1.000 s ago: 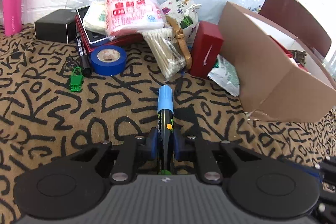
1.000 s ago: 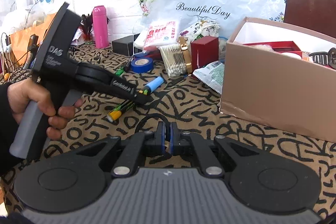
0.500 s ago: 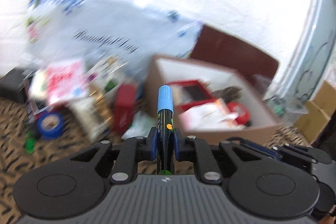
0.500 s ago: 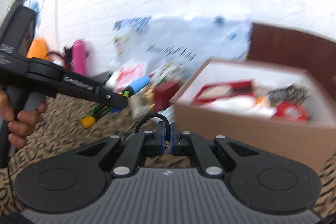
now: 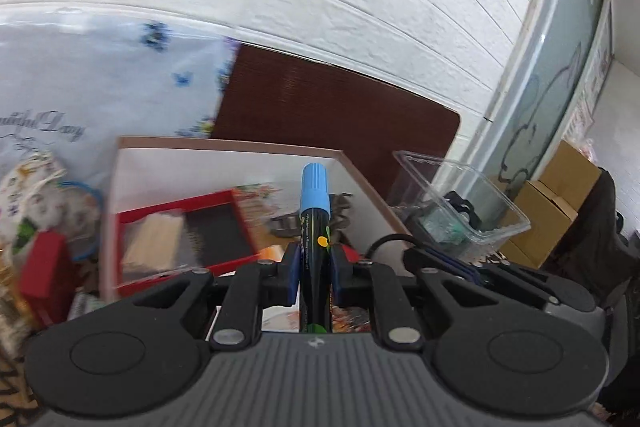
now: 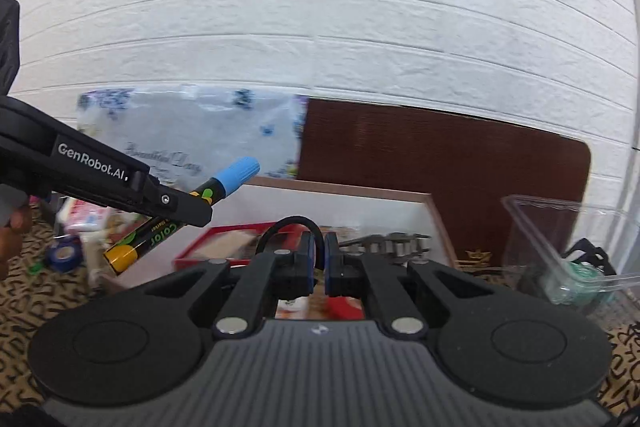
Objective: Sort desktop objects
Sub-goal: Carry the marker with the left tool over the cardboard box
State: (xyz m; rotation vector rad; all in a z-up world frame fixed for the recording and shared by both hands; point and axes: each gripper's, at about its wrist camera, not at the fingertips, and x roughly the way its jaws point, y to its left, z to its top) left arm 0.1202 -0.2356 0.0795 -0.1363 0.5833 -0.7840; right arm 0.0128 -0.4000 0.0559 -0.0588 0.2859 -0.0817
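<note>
I see a white brick-pattern wall filling the upper half of both wrist views, with a dark brown board leaning on it. Below stands an open cardboard box, pale inside, already holding a red tray, a dark hair clip and some packets, so part of the sorting looks done. To its right sits a clear plastic container with small things in it. Left of the box, loose items wait on a tan cloth with black lettering: a floral plastic bag, a blue tape roll and a small red box, so I judge a good deal is left.

My left gripper is pinching a marker with a blue cap, its cap end over the box opening; from the right wrist view the marker sits slanted, cap up, at the box's left edge. I judge it is about to go in. My right gripper has its pads pressed nearly together, a loop of black cord arching just behind them; I cannot tell if it holds the cord
</note>
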